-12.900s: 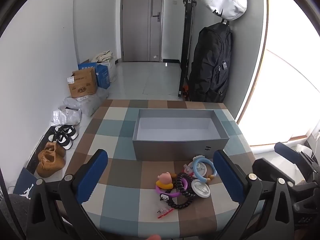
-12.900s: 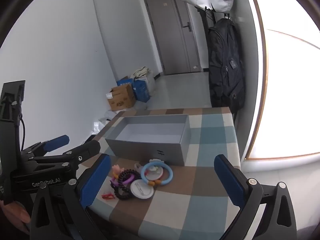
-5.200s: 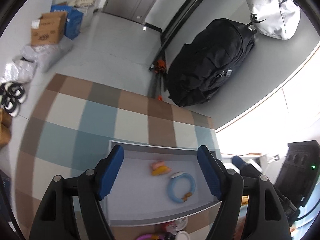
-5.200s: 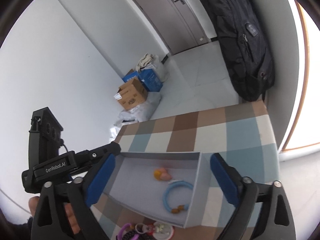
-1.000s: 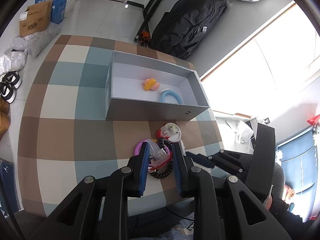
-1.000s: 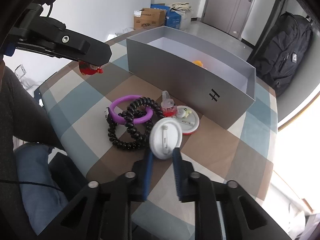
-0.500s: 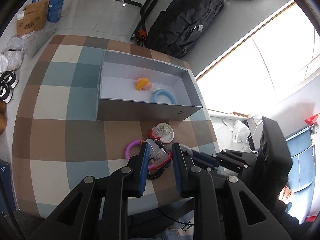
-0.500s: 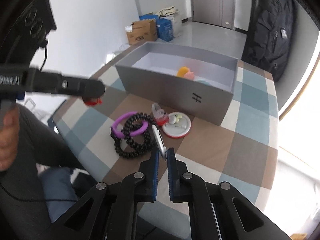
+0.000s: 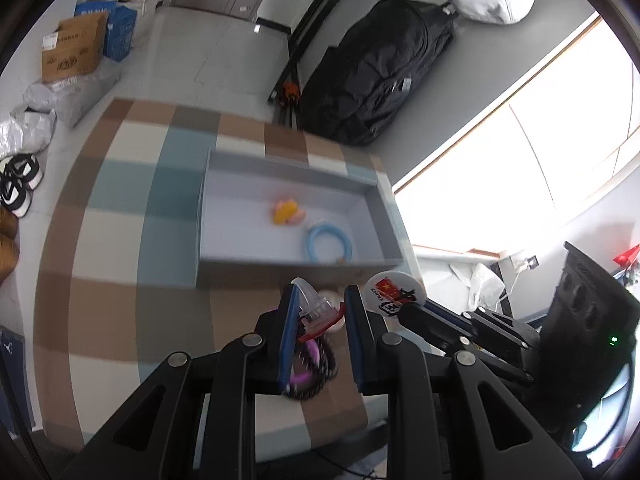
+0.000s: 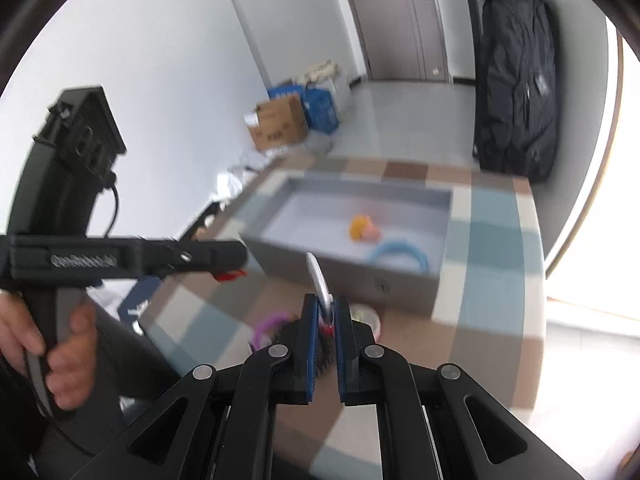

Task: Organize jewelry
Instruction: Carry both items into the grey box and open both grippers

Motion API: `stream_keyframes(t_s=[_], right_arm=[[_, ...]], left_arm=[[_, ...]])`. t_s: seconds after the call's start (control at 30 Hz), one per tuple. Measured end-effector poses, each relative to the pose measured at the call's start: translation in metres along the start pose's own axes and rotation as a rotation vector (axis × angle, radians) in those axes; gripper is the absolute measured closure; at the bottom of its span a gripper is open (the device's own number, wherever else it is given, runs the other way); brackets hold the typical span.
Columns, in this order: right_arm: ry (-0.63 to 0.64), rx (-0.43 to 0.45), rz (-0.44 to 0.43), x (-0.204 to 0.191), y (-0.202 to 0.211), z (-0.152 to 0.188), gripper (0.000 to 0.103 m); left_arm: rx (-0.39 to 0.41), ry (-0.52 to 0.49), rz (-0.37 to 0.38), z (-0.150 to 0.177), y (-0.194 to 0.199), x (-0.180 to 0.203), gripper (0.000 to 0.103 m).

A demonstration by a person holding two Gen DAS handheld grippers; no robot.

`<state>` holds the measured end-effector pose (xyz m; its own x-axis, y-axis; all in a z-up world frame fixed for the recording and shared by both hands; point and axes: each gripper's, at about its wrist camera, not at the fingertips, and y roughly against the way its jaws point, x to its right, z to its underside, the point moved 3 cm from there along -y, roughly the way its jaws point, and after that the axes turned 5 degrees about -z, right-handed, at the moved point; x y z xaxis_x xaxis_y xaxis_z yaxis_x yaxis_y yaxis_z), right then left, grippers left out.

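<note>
A grey open box [image 9: 280, 268] stands on the checked table, also in the right wrist view [image 10: 340, 268]. In it lie a blue ring [image 9: 329, 243] and a pink-orange charm [image 9: 287, 212]. My left gripper [image 9: 319, 310] is shut on a red and clear hair clip [image 9: 318, 312], held above the table just before the box. My right gripper [image 10: 324, 320] is shut on a white round badge [image 10: 319, 280], seen face-on in the left wrist view [image 9: 394, 290]. A purple ring [image 10: 270, 326] and a black beaded bracelet [image 9: 316, 376] lie on the table below.
A small red-rimmed round dish [image 10: 366, 318] lies by the box front. A black backpack [image 9: 380, 72] leans on the wall beyond the table. Cardboard boxes [image 9: 74, 52] and shoes [image 9: 20, 184] are on the floor at left.
Both grippers have risen and moved toward the box with their items; the box now appears closer and more from above. The right gripper's badge stands up over the box front wall.
</note>
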<state>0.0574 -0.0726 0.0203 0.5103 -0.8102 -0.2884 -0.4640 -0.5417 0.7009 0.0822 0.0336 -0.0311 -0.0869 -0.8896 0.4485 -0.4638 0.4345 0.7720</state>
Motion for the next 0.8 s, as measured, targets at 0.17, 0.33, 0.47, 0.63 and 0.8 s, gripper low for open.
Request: stream_keyframes(t_s=[0.17,0.33,0.47,0.63,0.8], right_arm=[[-0.011,0.041,-0.008,0.002,-0.002,-0.022,0.096],[-0.044,0.043,-0.005,0.012,-0.014,-0.037,0.096],[-0.084,0.051,-0.012,0.024,-0.022,-0.048,0.096],[-0.109,0.056,-0.013,0.033,-0.029,-0.055,0.096],[-0.112,0.04,0.004,0.04,-0.037,-0.056,0.096]], left_arm=[[0.052,0.005,-0.018,-0.019,-0.002,-0.002,0.085],[0.048,0.013,-0.037,-0.032,-0.014,-0.005,0.085],[0.035,0.027,-0.032,-0.043,-0.024,-0.007,0.085],[0.023,0.038,-0.04,-0.051,-0.033,-0.011,0.085],[0.006,0.05,-0.042,-0.056,-0.044,-0.012,0.085]])
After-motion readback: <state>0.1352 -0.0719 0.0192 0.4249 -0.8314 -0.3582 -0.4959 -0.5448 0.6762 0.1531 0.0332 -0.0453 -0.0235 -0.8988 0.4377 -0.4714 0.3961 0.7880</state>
